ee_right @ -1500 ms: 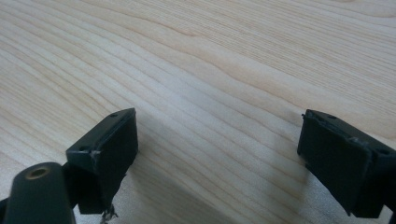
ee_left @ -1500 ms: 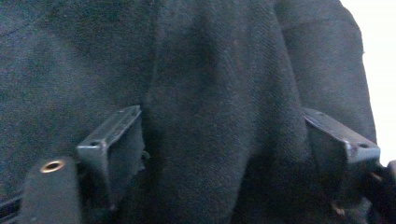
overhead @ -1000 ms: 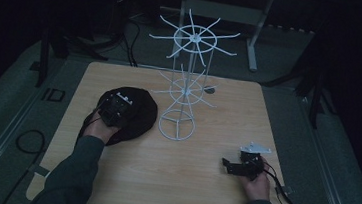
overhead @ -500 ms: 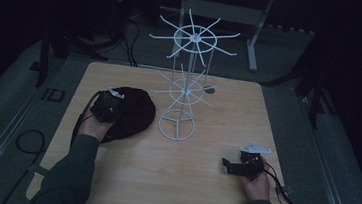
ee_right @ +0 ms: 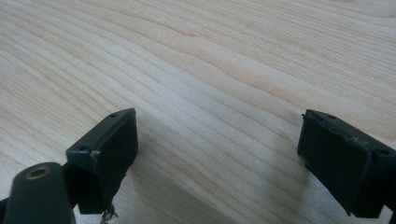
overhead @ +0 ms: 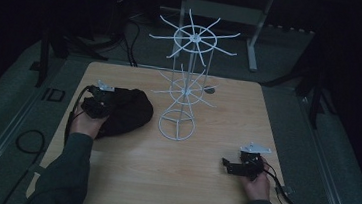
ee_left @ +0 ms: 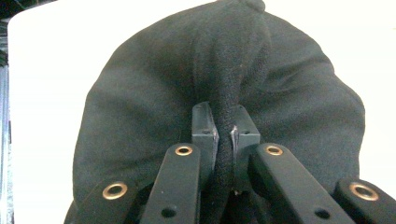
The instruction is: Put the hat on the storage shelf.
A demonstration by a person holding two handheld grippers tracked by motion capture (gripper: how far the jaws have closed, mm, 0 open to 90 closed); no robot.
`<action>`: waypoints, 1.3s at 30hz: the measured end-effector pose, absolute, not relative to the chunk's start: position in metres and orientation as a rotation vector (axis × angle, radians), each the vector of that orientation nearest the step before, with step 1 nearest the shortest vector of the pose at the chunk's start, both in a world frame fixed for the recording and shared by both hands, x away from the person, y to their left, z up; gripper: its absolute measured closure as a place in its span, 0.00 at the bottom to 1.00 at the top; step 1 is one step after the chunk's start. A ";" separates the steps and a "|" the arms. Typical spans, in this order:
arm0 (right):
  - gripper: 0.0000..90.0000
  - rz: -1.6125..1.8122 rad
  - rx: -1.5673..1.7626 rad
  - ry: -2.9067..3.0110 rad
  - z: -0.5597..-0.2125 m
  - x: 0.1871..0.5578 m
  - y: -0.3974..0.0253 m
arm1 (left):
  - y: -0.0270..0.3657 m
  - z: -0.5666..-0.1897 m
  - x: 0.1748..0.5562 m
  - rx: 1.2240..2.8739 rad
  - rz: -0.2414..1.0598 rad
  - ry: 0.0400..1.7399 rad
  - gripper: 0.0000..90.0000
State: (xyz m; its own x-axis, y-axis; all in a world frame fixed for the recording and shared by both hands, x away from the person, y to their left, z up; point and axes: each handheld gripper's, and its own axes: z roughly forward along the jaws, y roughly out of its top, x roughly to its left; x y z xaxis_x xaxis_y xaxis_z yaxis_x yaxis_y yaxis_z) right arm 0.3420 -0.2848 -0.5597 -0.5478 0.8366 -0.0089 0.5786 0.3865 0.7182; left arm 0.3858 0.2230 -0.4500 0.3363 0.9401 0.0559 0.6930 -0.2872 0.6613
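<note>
- Black knit fabric, high view: a dark cloth hat lies on the left part of the light wooden table, just beside the base ring of the white wire rack.
- High view, rack: it stands upright near the table's middle, with two tiers of radiating wire arms above a round base.
- High view, my left gripper: it sits at the hat's left edge, touching the fabric, with my left hand behind it and a grey plate on top.
- High view, my right gripper: it is low over bare wood near the front right of the table, well apart from hat and rack, held by my right hand; a cable trails off to the right.
- Left gripper view: my left gripper has its jaws clenched on a raised fold of the hat; the pinched ridge runs up between the two pads, and the rest of the fabric spreads out on both sides over the pale table.
- Right gripper view: my right gripper has its jaws spread wide and released, grasping nothing; wood grain of the table lies between and beyond them.
</note>
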 end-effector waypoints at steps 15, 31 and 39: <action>0.13 0.959 1.227 2.280 -0.560 0.342 -0.285 | 0.240 -0.432 0.378 1.945 0.566 1.425 0.94; 0.13 0.960 1.228 2.280 -0.560 0.342 -0.285 | 0.250 -0.417 0.370 1.833 0.543 1.412 0.94; 0.13 0.959 1.228 2.280 -0.560 0.342 -0.285 | 0.256 -0.409 0.365 1.775 0.541 1.411 0.94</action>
State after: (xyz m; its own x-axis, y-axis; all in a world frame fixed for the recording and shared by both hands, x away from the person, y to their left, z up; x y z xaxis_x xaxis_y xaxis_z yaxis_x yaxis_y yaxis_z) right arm 0.3419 -0.2848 -0.5597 -0.5474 0.8368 -0.0083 0.5794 0.3861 0.7178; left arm 0.3650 0.2558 -0.4086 0.2906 0.9465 -0.1401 0.6102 -0.0705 0.7891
